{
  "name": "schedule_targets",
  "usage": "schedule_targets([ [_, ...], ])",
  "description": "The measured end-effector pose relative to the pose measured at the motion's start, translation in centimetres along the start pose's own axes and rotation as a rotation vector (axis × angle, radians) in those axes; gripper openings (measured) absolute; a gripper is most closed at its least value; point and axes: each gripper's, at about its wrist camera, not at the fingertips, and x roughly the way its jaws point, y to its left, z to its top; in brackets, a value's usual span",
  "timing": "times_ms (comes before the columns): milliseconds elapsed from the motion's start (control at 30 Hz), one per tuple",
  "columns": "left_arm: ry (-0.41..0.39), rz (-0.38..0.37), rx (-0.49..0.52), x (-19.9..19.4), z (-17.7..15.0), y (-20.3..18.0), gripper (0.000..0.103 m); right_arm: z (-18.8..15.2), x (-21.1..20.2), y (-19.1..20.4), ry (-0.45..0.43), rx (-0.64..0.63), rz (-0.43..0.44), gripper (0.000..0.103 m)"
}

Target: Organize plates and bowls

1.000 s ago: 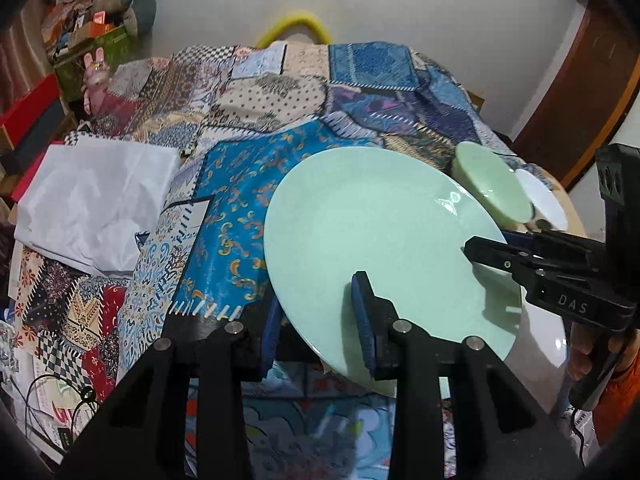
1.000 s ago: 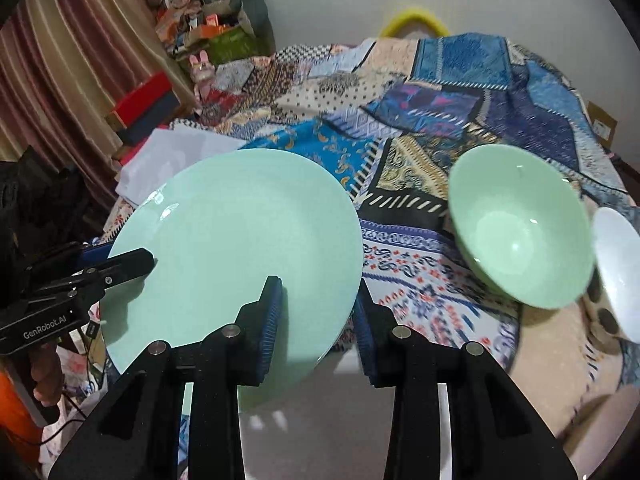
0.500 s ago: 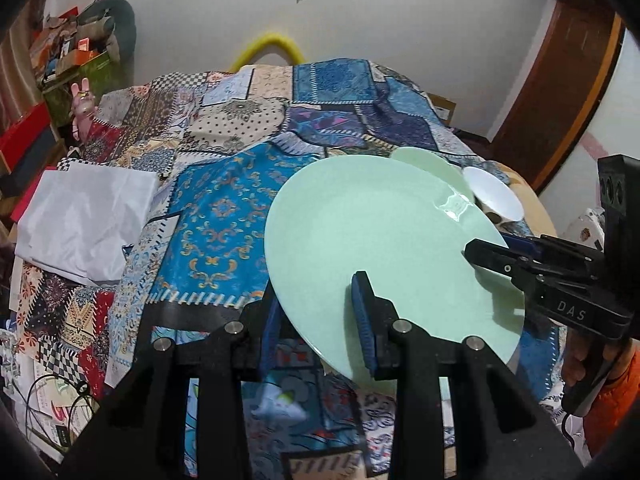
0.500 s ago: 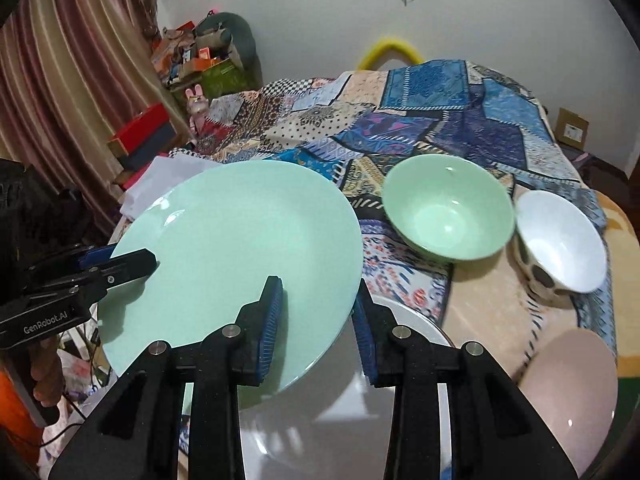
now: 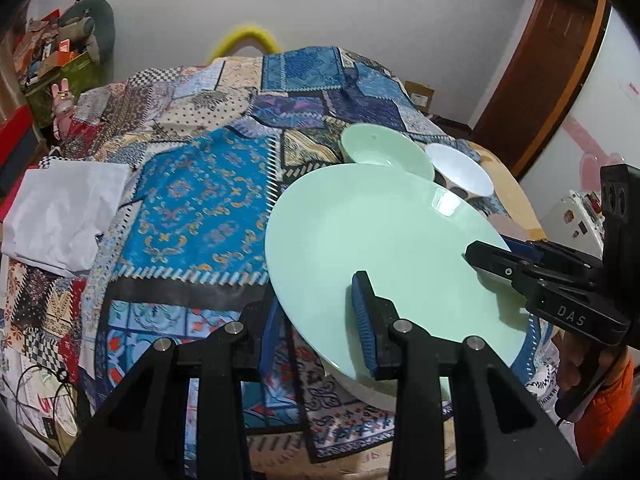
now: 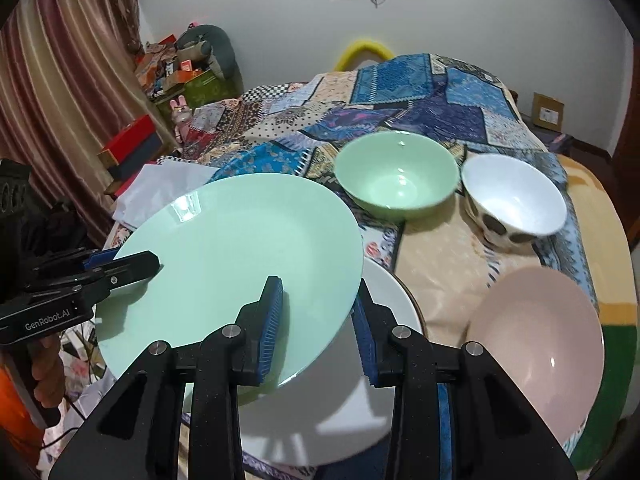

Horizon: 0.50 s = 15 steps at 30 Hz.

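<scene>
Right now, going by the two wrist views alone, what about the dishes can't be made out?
- White plate: right wrist view, its left part sits under the mint green plate; left wrist view shows only a sliver.
- Pink bowl: left wrist view, nearly all hidden behind the green plate and right claw.
- Spotted white bowl: blurred, pattern unclear.
- Green bowl: left wrist view, near rim covered by the plate.
</scene>
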Motion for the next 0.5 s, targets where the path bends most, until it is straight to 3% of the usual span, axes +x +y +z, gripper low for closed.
schedule_targets([
  [500, 0.082, -0.036, -0.003, 3.6, -2.3, -1.4, 0.034, -3.5, 0.3, -2.1, 0.044, 0.074, -0.010, 0.031],
])
